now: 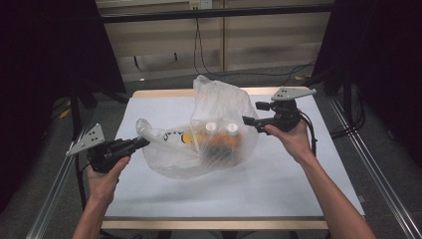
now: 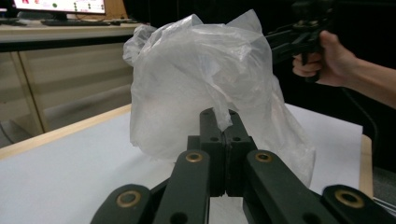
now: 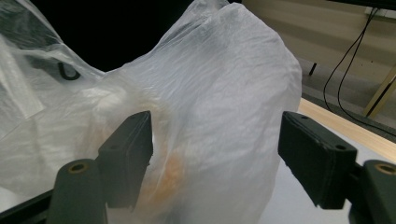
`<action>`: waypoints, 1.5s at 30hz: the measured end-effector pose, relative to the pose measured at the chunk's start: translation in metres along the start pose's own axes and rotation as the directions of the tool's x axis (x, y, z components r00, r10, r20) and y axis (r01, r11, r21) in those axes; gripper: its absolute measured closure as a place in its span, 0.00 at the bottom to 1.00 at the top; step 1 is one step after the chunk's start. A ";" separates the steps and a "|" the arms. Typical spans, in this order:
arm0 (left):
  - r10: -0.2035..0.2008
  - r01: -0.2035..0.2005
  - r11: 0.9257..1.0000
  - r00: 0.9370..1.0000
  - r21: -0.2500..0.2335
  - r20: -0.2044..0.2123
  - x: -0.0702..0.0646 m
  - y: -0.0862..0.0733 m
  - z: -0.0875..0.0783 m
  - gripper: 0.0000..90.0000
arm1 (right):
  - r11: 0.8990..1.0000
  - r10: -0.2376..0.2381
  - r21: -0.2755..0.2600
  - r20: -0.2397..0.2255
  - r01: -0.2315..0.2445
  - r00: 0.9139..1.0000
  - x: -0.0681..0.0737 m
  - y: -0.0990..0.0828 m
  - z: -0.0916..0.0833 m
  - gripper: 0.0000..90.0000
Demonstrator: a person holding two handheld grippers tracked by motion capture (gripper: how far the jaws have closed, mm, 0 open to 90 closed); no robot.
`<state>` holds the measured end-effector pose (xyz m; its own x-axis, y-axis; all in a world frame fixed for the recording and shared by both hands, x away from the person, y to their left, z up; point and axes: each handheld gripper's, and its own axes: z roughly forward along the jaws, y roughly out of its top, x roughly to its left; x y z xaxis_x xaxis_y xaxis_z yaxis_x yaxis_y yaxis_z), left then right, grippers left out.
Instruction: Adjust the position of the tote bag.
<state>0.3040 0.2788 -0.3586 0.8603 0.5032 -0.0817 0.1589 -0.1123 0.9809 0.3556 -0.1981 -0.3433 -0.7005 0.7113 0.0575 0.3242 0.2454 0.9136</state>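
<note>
A clear plastic bag (image 1: 219,112) stands crumpled in the middle of the white table (image 1: 278,184). Inside it are two bottles (image 1: 221,137) with white caps and orange contents. My left gripper (image 1: 144,142) comes in from the left, shut on a stretched-out flap of the bag. In the left gripper view a fold of the bag (image 2: 201,84) is pinched between my left gripper's (image 2: 225,122) closed jaws. My right gripper (image 1: 247,121) is at the bag's right side and open. In the right gripper view the bag (image 3: 219,79) bulges ahead of the right gripper (image 3: 217,135), whose jaws stand wide apart and do not press on it.
The table has a wooden rim (image 1: 164,93) at the far edge. Metal rails (image 1: 378,174) run along both sides. Cables (image 1: 209,64) lie on the floor behind. A desk with a monitor (image 2: 60,5) appears far off in the left gripper view.
</note>
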 end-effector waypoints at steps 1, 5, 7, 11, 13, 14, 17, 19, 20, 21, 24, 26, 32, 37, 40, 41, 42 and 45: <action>0.010 -0.010 1.000 1.000 -0.005 -0.002 0.000 0.000 0.001 1.00 | 1.000 0.003 -0.002 0.003 -0.003 1.000 -0.003 0.002 0.002 0.29; 0.005 -0.005 1.000 1.000 0.012 -0.007 0.001 0.000 0.001 1.00 | 1.000 0.020 -0.004 0.001 -0.020 1.000 -0.015 0.012 0.008 0.27; 0.006 -0.005 1.000 1.000 0.019 -0.019 0.003 -0.003 0.001 1.00 | 1.000 0.019 -0.014 -0.009 -0.019 1.000 -0.021 0.018 0.011 0.27; -0.003 0.004 1.000 1.000 0.024 -0.020 0.006 -0.007 0.002 1.00 | 1.000 0.018 -0.004 -0.025 -0.018 1.000 -0.027 0.031 0.023 0.24; -0.005 0.005 1.000 1.000 0.027 -0.022 0.005 -0.007 0.003 1.00 | 1.000 0.015 0.014 -0.040 -0.015 0.999 -0.028 0.036 0.033 0.23; -0.001 0.001 1.000 1.000 0.028 -0.024 0.005 -0.007 0.003 1.00 | 1.000 0.005 0.025 -0.029 -0.005 1.000 -0.028 0.039 0.038 0.22; 0.006 -0.005 1.000 1.000 0.022 -0.011 0.004 -0.005 0.002 1.00 | 0.998 -0.007 0.063 -0.025 0.008 1.000 -0.028 0.044 0.054 0.20; 0.009 -0.009 1.000 1.000 0.016 -0.004 0.004 -0.004 0.001 1.00 | 0.997 -0.003 0.082 -0.034 0.006 0.999 -0.031 0.046 0.063 0.18; 0.010 -0.010 1.000 1.000 0.019 -0.005 0.003 -0.004 0.001 1.00 | 0.996 0.000 0.088 -0.035 0.003 0.999 -0.032 0.048 0.068 0.18; 0.002 -0.002 1.000 1.000 0.012 -0.009 0.002 -0.004 0.001 1.00 | 0.996 0.003 0.091 -0.037 0.001 0.999 -0.033 0.049 0.071 0.18; 0.020 -0.020 1.000 1.000 0.019 0.008 0.002 -0.004 0.002 1.00 | 0.995 0.014 0.099 -0.047 -0.010 0.999 -0.035 0.053 0.081 0.16; 0.012 -0.012 1.000 1.000 0.014 0.008 0.001 -0.003 0.002 1.00 | 0.993 0.014 0.116 -0.061 -0.007 0.998 -0.034 0.056 0.088 0.16; 0.013 -0.012 1.000 1.000 0.010 -0.022 0.003 -0.003 -0.002 1.00 | 0.987 0.009 0.159 -0.087 0.005 0.996 -0.029 0.053 0.100 0.53; 0.005 -0.005 1.000 1.000 0.020 -0.019 0.005 -0.006 0.000 1.00 | 0.986 -0.013 0.163 -0.090 0.028 0.996 -0.024 0.052 0.099 0.77; 0.005 -0.004 1.000 1.000 0.029 -0.028 0.005 -0.006 0.000 1.00 | 0.990 -0.008 0.137 -0.087 0.020 0.996 -0.025 0.052 0.093 0.90; 0.002 -0.001 1.000 1.000 0.027 -0.029 0.005 -0.006 -0.001 1.00 | 0.991 -0.007 0.131 -0.087 0.019 0.996 -0.025 0.052 0.091 0.94; 0.002 -0.002 1.000 1.000 0.023 -0.025 0.006 -0.005 -0.001 1.00 | 0.992 -0.010 0.123 -0.087 0.020 0.996 -0.025 0.053 0.089 0.97; 0.001 0.000 1.000 0.999 0.030 -0.037 0.008 -0.002 -0.002 1.00 | 0.996 -0.002 0.094 -0.075 0.009 0.997 -0.027 0.054 0.081 1.00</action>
<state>0.3091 0.2847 -0.3612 0.8419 0.5345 -0.0742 0.1737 -0.1382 0.9751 0.4432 -0.1509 -0.3283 -0.7472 0.6590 0.0856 0.3761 0.3131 0.8721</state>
